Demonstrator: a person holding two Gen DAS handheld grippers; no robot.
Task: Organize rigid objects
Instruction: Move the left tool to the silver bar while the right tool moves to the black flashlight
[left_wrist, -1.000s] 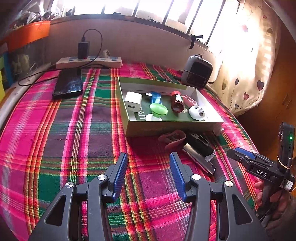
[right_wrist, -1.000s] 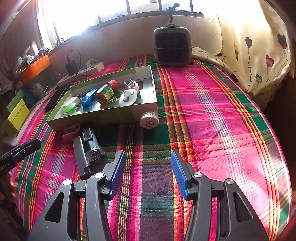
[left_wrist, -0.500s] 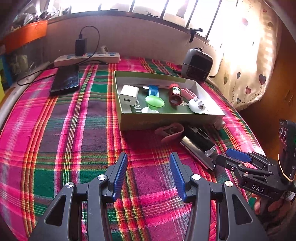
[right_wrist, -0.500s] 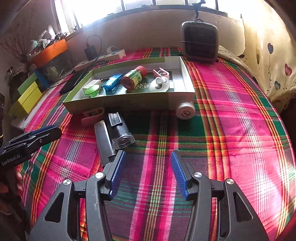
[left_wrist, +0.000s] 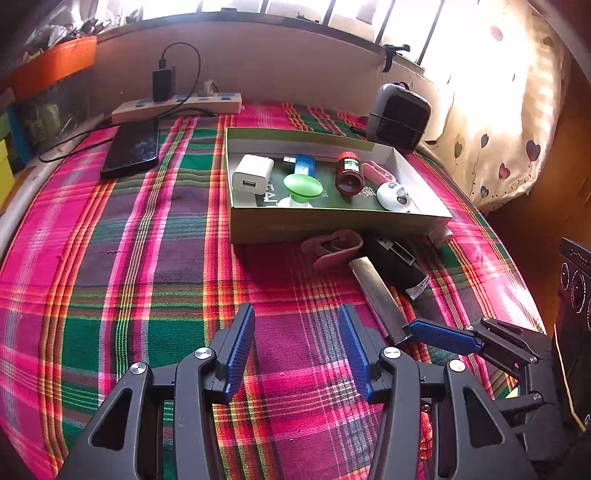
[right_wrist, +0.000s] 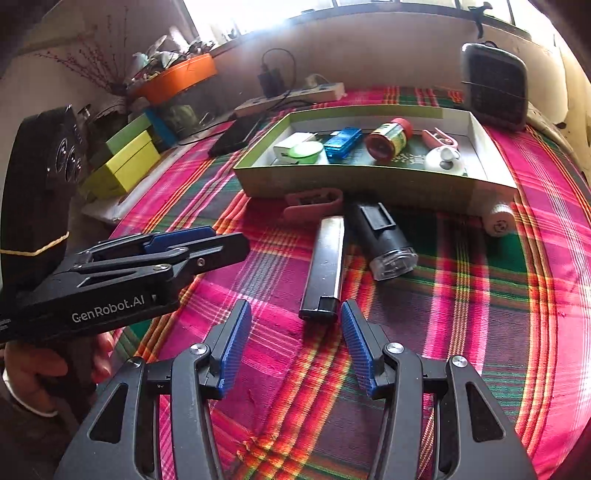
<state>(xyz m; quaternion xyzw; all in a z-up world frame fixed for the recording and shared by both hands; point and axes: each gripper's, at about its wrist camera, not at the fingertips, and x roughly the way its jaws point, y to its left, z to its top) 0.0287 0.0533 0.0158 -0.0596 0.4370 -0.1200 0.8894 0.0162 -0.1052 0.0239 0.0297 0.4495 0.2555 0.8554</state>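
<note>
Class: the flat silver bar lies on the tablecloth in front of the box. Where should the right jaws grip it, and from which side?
Grip the silver bar near its dark near end, across its narrow width, coming from above. It lies flat and lengthwise toward the open right gripper, so its long edges face the jaws.

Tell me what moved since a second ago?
The right hand-held gripper came forward and left, open, up to the near end of the silver bar. Nothing was grabbed. The left hand-held gripper stayed open; the box and its things stayed put.

Pink-green plaid cloth (left_wrist: 147, 266)
</note>
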